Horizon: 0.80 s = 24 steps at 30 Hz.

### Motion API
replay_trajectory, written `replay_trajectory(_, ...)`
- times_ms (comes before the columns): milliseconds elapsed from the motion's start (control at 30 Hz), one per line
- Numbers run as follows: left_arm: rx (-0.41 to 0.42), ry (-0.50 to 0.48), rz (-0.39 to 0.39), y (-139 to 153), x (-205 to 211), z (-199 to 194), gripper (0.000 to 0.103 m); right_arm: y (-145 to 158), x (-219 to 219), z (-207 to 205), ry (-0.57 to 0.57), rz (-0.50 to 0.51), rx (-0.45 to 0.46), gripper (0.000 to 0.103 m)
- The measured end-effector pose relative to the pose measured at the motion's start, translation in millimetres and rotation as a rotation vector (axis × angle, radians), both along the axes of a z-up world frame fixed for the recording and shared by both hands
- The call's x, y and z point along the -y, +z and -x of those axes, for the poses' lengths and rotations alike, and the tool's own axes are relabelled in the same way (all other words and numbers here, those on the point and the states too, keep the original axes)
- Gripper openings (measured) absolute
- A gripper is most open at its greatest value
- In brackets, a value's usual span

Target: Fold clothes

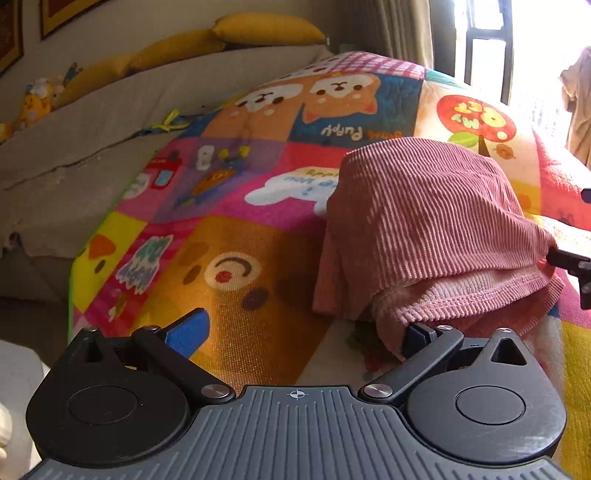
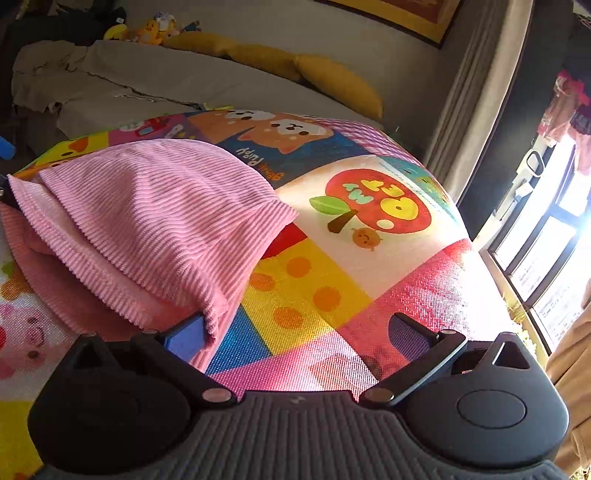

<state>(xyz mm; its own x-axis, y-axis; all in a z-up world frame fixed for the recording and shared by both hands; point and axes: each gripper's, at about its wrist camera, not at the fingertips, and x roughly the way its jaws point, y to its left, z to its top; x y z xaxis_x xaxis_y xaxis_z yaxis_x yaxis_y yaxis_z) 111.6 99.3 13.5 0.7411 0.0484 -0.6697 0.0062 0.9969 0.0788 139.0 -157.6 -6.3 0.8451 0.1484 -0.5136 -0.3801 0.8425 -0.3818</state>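
A pink ribbed garment [image 1: 424, 221] lies bunched and doubled over on a colourful cartoon mat [image 1: 229, 229]. My left gripper [image 1: 303, 326] is open wide over the mat; its right finger [image 1: 417, 338] is tucked under the garment's stitched hem, and its blue-padded left finger [image 1: 188, 332] is free. In the right wrist view the same garment [image 2: 155, 214] fills the left side. My right gripper [image 2: 297, 321] is also open wide, its left blue pad [image 2: 186, 339] under the cloth's lower edge and its right finger [image 2: 410, 332] over bare mat [image 2: 332, 280].
A grey-covered sofa [image 1: 92, 140] with yellow cushions [image 1: 266, 27] and plush toys [image 2: 151, 29] runs behind the mat. Curtains [image 2: 469, 110] and a bright window [image 2: 546, 258] stand to the right. Part of the other gripper [image 1: 570, 266] shows at the garment's right corner.
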Motion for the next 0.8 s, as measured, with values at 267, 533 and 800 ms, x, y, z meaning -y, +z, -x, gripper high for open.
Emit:
replay_trajectory(267,0.02,-0.189,0.313,14,-15,17,0.103,20,12,14,0.179,-0.129,-0.11,0.103)
replay_trajectory(533,0.036,-0.012,0.291,11,-13,-41,0.103,35,-10,-14,0.072,-0.164,-0.006,0.103)
replay_trajectory(800,-0.022,-0.042,0.193,-4,-4,-36,0.103,14,-54,-81,0.022,-0.015,-0.003,0.103)
